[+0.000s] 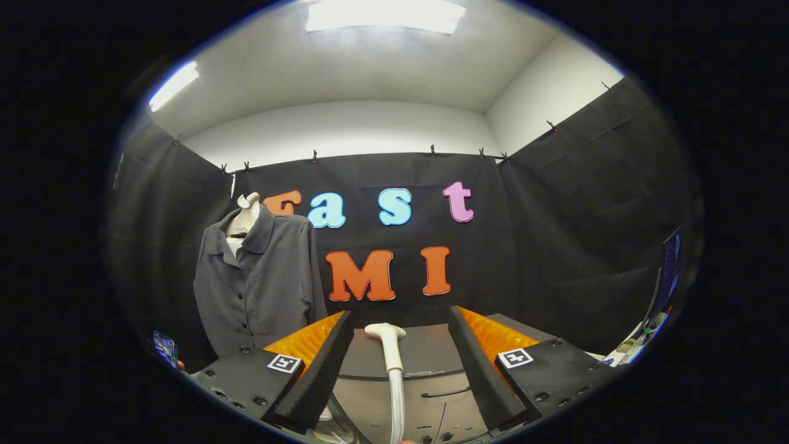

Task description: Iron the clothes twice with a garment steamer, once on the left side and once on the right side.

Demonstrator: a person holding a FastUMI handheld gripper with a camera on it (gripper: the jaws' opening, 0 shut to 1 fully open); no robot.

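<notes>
My claw (400, 370) stood wide, its fingers splayed to either side of the steamer (389, 345) and pressing on nothing. The steamer stood upright between them on the grey unit (425, 351), head up, so I judged it was parked there with the handle free for me to take. The shirt (259, 277) hung buttoned on a dummy (246, 206) beyond the steamer and off to its left, front facing me, open for a pass down each side. Neither pass had begun, I judged.

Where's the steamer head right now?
In the gripper view, the steamer head stands upright between the open fingers, untouched; the grey shirt hangs beyond them, to the left.
</notes>
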